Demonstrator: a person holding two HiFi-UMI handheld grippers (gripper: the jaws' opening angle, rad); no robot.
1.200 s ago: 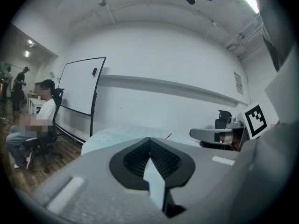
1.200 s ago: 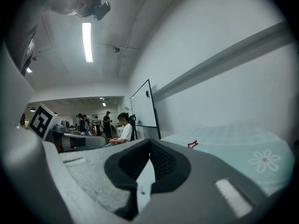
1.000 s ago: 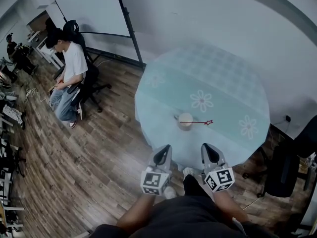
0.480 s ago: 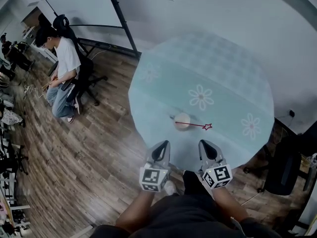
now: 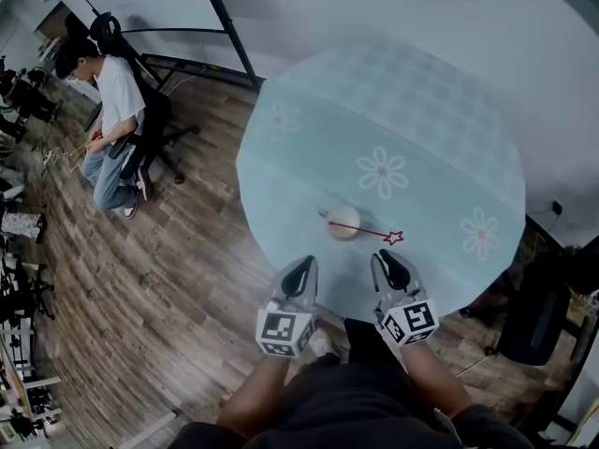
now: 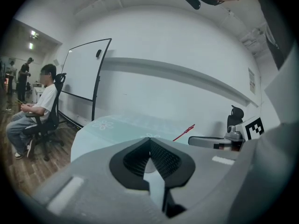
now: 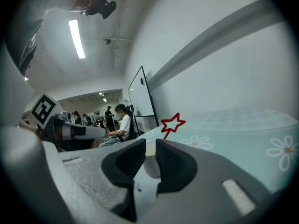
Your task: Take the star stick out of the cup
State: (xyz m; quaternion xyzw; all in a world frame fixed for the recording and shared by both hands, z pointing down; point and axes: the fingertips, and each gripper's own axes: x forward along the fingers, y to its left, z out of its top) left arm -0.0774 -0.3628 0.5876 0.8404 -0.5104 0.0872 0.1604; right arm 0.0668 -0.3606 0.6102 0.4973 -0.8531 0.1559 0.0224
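A small pale cup (image 5: pixel 343 222) stands on the round table (image 5: pixel 440 120) with the teal flowered cloth, near its front edge. The star stick (image 5: pixel 371 233) leans out of the cup to the right and ends in a red star (image 5: pixel 394 238). My left gripper (image 5: pixel 300 271) and right gripper (image 5: pixel 387 264) hover at the table's near edge, short of the cup, holding nothing. In the left gripper view the left gripper (image 6: pixel 149 141) has its tips touching, and the stick (image 6: pixel 184 132) shows beyond. In the right gripper view the right gripper (image 7: pixel 150 146) shows a narrow slit, with the cup (image 7: pixel 150 166) behind it and the star (image 7: pixel 173 124) above.
A person (image 5: pixel 101 110) sits on an office chair on the wooden floor at the left. A whiteboard stand (image 5: pixel 221 19) rises behind the table. A dark chair (image 5: pixel 535 318) stands at the right. White flower prints (image 5: pixel 382 171) mark the cloth.
The head view has drifted, so the table sits a little closer and more to the left. Both grippers have edged forward toward the table edge. The cup and stick have not moved.
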